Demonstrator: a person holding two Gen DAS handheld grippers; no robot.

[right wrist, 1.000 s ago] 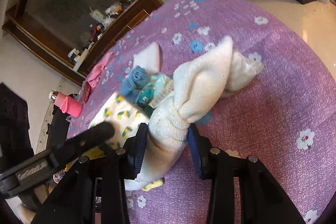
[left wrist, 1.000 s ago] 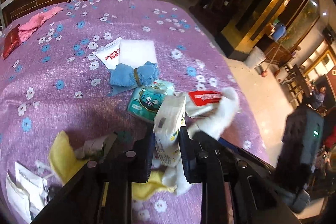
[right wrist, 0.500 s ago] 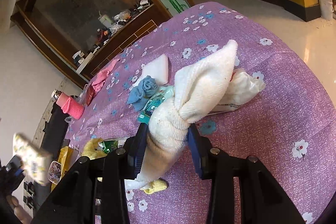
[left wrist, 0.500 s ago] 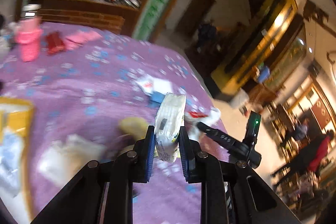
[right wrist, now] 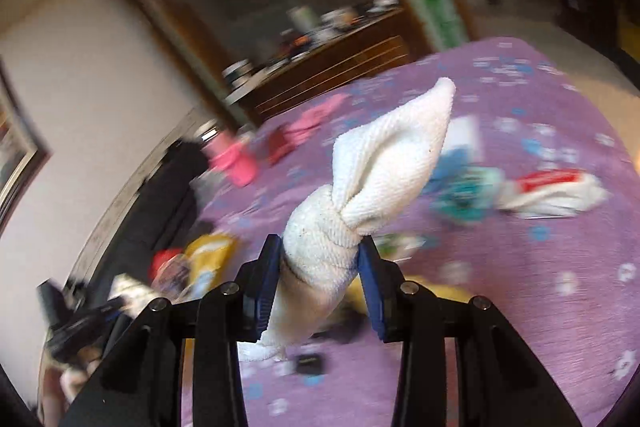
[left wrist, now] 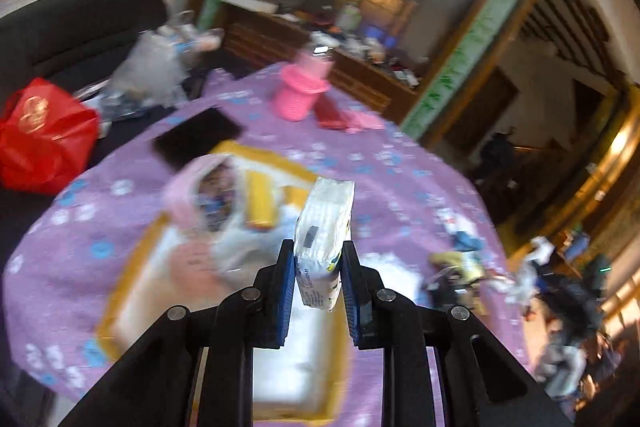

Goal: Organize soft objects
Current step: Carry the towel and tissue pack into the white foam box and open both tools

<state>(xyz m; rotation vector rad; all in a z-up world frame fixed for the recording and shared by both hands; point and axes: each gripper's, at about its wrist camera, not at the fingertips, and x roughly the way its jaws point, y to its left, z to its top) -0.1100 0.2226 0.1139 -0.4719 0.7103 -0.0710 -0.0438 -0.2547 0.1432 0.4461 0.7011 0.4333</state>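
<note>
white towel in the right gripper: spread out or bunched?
Bunched. The white towel is cinched into a knot-like waist, pinched in the right gripper, with a folded lobe sticking up beyond the knot.

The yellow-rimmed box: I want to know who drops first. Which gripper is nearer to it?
Left. The left gripper, holding a tissue pack, is just above the yellow-rimmed box; the right gripper, holding the white towel, sees it further off.

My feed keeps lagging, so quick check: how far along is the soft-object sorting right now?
Midway. Done: the yellow-rimmed box already holds several blurred items. In hand: the left gripper is shut on a tissue pack above that box; the right gripper is shut on a white towel. Left: a blue cloth, a teal packet and a red-labelled pack lie on the purple tablecloth.
</note>
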